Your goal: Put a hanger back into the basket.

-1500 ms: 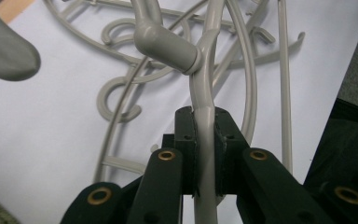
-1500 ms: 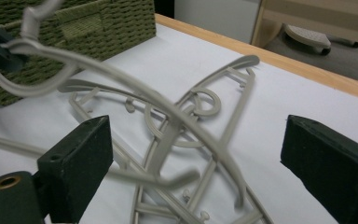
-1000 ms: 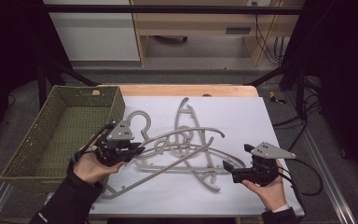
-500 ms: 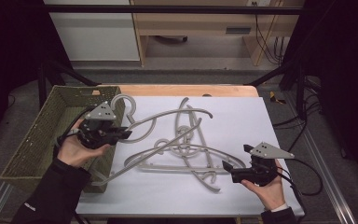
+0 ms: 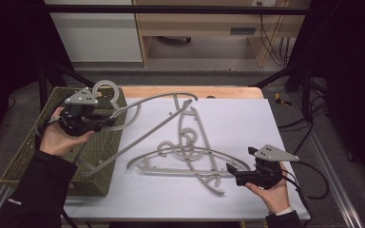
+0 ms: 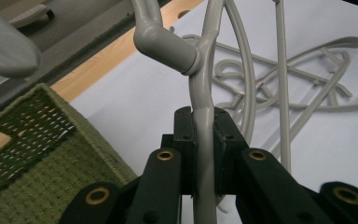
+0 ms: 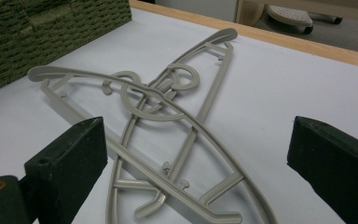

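- The basket (image 5: 33, 152) sits at the bench's (image 5: 285, 123) left edge; open white surface lies at upper right of the high view.
- Left tongs (image 5: 105, 122), over the basket's right rim, pinch a grey hanger (image 5: 142, 137) by its neck, jaws pressed on it.
- Right tongs (image 5: 229, 167), lower right, are spread wide, holding nothing, just beside the pile (image 5: 190, 152).
- The held hanger slants from lower left to upper centre, hook (image 5: 105, 88) uppermost.
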The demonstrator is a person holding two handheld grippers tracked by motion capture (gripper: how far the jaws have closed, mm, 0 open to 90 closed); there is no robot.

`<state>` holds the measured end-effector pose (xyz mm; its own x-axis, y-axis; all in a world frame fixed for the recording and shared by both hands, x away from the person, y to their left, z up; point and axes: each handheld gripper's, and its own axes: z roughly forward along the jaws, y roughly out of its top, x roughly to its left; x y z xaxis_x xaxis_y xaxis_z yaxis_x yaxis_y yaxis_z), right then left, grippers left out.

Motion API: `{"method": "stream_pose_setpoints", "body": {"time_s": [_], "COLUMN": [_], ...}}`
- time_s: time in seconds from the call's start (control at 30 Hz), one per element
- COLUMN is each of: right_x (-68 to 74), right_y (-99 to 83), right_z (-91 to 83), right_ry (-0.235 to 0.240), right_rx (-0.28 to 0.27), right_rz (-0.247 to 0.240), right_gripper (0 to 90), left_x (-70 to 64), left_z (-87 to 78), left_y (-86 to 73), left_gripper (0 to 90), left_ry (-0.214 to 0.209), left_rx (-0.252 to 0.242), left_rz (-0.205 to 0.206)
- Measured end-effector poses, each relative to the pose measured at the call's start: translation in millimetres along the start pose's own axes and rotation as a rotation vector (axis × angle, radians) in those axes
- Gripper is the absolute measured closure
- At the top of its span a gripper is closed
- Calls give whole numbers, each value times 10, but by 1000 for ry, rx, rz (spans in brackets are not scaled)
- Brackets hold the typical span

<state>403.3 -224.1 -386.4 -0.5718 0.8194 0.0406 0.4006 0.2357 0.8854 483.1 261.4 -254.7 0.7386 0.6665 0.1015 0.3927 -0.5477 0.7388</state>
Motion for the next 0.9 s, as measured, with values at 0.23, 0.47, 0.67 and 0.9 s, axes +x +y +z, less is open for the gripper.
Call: {"method": "stream_pose_setpoints", "body": {"time_s": [0.23, 0.47, 0.67, 0.9], "right_x": [1, 3, 3, 3], "right_y": [-4, -3, -3, -4], "right_z": [7, 12, 13, 20], "right_ry": [-3, -1, 0, -3], "right_rx": [3, 0, -1, 1], "right_rz": [-2, 2, 1, -1], "right_gripper": [55, 56, 56, 55], "left_x": [216, 438, 613, 826], "left_z": [-89, -195, -247, -310], "left_y": [-102, -220, -315, -480], "left_gripper": [824, 824, 824, 824], "left_ry": [35, 89, 125, 170], "left_rx": [-3, -10, 1, 24], "left_rz": [-34, -60, -83, -114]}}
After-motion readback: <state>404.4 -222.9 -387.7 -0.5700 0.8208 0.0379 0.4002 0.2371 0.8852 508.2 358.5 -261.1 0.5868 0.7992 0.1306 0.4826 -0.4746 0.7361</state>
